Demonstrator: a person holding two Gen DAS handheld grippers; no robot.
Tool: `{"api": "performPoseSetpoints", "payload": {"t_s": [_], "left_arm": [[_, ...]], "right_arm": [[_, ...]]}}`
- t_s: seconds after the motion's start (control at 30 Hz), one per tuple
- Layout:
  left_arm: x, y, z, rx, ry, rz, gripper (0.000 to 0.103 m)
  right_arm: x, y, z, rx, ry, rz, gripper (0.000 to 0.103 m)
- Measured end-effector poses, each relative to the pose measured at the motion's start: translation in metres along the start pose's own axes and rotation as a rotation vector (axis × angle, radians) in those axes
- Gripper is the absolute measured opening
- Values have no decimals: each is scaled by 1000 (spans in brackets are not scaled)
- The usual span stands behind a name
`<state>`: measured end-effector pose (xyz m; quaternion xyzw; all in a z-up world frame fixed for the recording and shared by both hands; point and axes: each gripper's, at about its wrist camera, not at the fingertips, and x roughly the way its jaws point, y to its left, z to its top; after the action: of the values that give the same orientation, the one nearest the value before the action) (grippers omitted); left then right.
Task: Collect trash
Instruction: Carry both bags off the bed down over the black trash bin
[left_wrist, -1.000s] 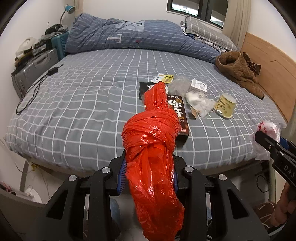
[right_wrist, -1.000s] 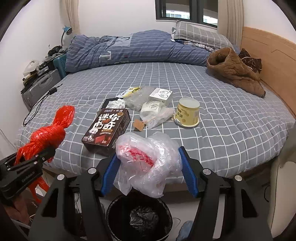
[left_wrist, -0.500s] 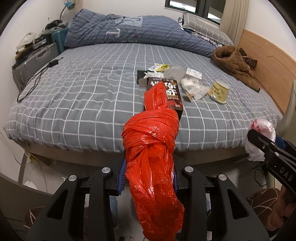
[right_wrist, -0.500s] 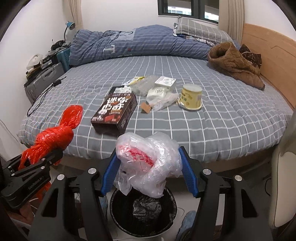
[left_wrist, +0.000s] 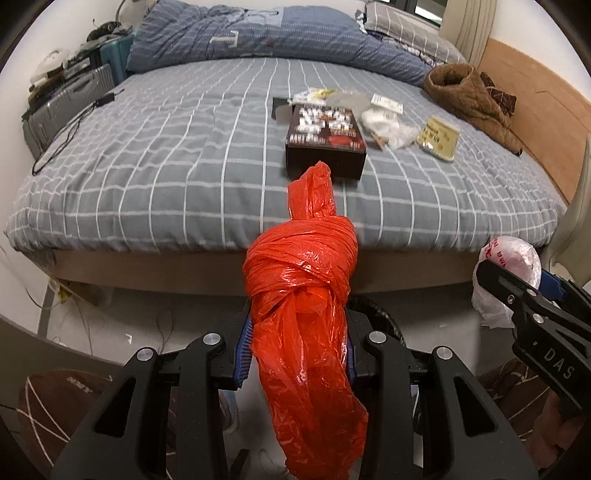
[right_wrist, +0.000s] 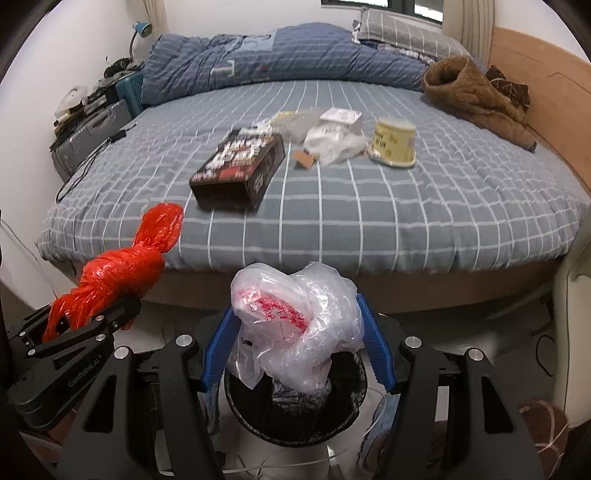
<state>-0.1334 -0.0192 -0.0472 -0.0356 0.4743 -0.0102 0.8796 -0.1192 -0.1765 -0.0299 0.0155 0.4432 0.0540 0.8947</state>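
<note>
My left gripper (left_wrist: 295, 354): fingers clamped on a knotted red plastic bag (left_wrist: 301, 288), blue pads pressed to both its sides. The knot bulges just ahead of the fingertips, a twisted tail sticks out further forward, and loose plastic hangs back beneath the fingers.

My right gripper (right_wrist: 295, 350): fingers closed on a crumpled clear plastic bag (right_wrist: 295, 321) with red print; it fills the whole gap between the blue pads.

Directly below the right fingers, a black trash bin (right_wrist: 343, 417) with a dark liner stands on the floor; the clear bag hangs over its mouth. In the left view the bin's rim just shows behind the red bag, right of the fingers.

Ahead of both grippers, the bed (right_wrist: 406, 206) with its grey checked cover. On it, well beyond the fingertips: a dark printed box (right_wrist: 240, 166), nearest the bed's edge; past that, white wrappers (right_wrist: 332, 140), a small white box (right_wrist: 341, 117), and a yellow cup (right_wrist: 393, 142) standing upside down. A brown coat (right_wrist: 472, 96) lies far right by the headboard. A grey suitcase (right_wrist: 88, 138) sits far left beside the bed.
</note>
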Motion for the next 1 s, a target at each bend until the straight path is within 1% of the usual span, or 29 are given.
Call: {"api": "performPoseSetpoints", "payload": {"t_s": [0.17, 0.33, 0.47, 0.87, 1.0], "left_arm": [[15, 6, -15, -7, 34, 7, 36], [41, 15, -29, -28, 88, 9, 36], [64, 16, -38, -26, 126, 14, 36], [121, 18, -45, -16, 219, 12, 36], [133, 22, -46, -23, 245, 5, 36]], "right_arm": [[18, 0, -17, 1, 42, 2, 60], [42, -4, -32, 15, 88, 0, 60], [65, -6, -44, 22, 132, -1, 60], [128, -3, -66, 8, 245, 6, 60], [146, -3, -75, -1, 287, 13, 60]]}}
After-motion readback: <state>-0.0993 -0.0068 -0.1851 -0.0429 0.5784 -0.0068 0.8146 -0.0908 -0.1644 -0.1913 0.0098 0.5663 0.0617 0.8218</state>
